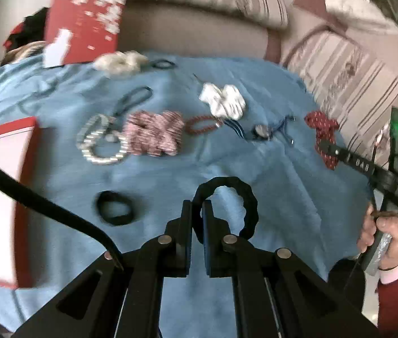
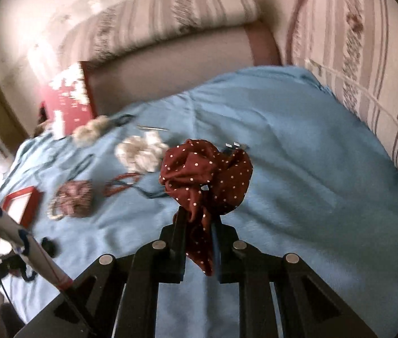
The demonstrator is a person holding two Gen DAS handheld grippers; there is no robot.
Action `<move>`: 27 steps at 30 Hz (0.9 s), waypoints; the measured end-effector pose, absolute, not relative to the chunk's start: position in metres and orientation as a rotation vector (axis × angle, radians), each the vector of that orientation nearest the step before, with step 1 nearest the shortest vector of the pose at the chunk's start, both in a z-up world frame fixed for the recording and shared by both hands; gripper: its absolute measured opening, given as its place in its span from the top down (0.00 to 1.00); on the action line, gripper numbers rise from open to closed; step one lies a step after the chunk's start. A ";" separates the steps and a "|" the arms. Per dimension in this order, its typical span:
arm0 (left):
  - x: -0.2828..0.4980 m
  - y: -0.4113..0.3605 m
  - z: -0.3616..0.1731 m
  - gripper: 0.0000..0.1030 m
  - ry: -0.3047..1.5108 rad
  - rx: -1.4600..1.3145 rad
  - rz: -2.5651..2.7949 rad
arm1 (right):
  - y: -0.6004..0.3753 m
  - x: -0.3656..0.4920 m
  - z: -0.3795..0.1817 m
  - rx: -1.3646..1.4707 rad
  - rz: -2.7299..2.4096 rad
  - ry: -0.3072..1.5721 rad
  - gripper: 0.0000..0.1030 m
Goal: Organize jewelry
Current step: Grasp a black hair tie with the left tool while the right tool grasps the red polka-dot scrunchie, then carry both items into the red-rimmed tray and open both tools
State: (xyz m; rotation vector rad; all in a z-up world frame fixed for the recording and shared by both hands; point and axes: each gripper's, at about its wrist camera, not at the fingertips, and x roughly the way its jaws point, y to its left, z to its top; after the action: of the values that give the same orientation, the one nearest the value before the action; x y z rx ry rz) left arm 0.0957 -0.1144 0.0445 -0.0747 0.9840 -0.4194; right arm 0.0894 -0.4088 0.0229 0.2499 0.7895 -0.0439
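At far left the open red box (image 1: 7, 152) lies nearest the left gripper (image 1: 196, 211), whose fingers are clamped on the black ring (image 1: 244, 197). The right gripper (image 2: 199, 225) pinches the dotted scrunchie (image 2: 207, 171), lifted above the blue blanket (image 2: 311, 169).

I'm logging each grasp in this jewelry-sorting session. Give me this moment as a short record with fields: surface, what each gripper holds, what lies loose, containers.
surface: blue cloth spread over a striped sofa
left gripper: shut on black wavy hair tie, lifted off the cloth
right gripper: shut on red polka-dot scrunchie, a tail hanging between the jaws
loose on cloth: black hair band, silver bracelet, pink scrunchie, red bead bracelet, white scrunchie
containers: red box at left edge
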 end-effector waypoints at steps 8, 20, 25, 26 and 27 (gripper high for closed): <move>0.066 0.002 0.064 0.94 0.925 -0.154 -0.219 | -0.315 0.076 0.055 0.165 0.170 0.775 0.85; 0.073 0.194 0.041 0.94 0.990 -0.254 0.173 | -0.096 0.094 0.044 0.125 0.633 0.928 0.85; 0.081 0.240 0.019 0.94 1.032 -0.306 0.281 | -0.019 0.113 0.015 0.143 0.734 1.038 0.85; 0.081 0.248 0.016 0.94 1.034 -0.318 0.300 | -0.008 0.116 0.007 0.150 0.742 1.060 0.85; 0.081 0.256 0.014 0.94 1.037 -0.329 0.314 | 0.002 0.120 -0.001 0.154 0.748 1.082 0.85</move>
State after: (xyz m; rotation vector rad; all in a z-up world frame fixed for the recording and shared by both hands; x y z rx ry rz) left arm 0.0808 0.2559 0.0139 -0.3293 1.0367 0.3143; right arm 0.1201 0.0018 -0.0006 0.1543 1.0818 0.7483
